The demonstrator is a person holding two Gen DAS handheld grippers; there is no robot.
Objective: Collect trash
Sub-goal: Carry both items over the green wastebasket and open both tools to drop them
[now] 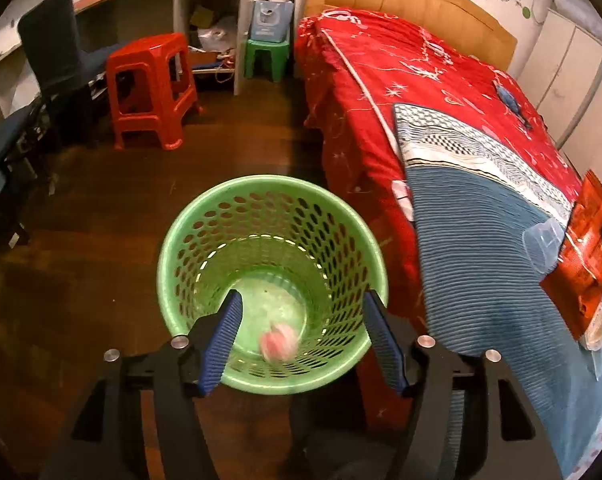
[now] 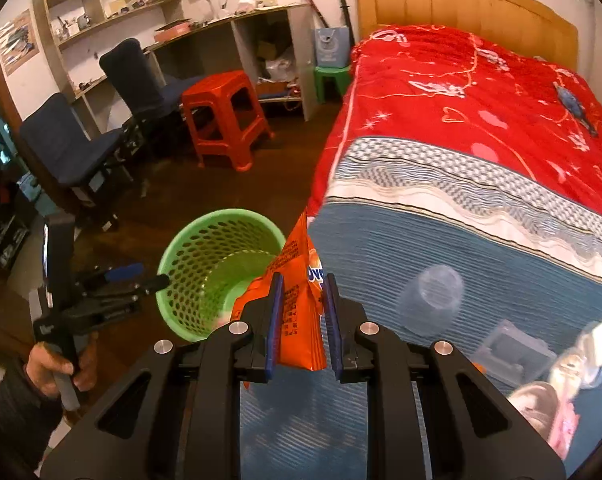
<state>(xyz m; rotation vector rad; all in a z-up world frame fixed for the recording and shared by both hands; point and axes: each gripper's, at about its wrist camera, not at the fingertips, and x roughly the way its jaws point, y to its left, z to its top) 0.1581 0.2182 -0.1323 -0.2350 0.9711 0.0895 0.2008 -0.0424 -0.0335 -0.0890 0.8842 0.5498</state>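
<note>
Your left hand-held gripper [image 1: 301, 308] hangs over the green perforated wastebasket [image 1: 173, 240], jaws spread, nothing between the pads. A blurred pink-and-white wad [image 1: 279, 344] sits low inside the basket, near its floor; whether it has landed you cannot tell.

Your right hand-held gripper [image 2: 303, 300] is pressed together on an orange snack packet [image 2: 301, 320], pinching it edge-on. The packet's upper corner overlaps the basket's rim on the bed side in the right wrist view; its height above the rim cannot be judged.

The basket stands on the wooden floor [image 1: 101, 220], just beside the bed edge [image 1: 385, 240], where the red quilt [image 1: 441, 72] hangs down. On the basket's far side the floor lies open up to the red stool [image 1: 153, 88] and the dark chairs [image 2: 73, 148].

Still on the blue ribbed cover [image 2: 421, 264], beyond the basket: a clear plastic cup [image 2: 431, 300] on its side, a clear box [image 2: 513, 350], and blurred wrappers [image 2: 573, 364] further along.

Your left hand [image 2: 57, 368] grips the handle on the basket's floor side.
</note>
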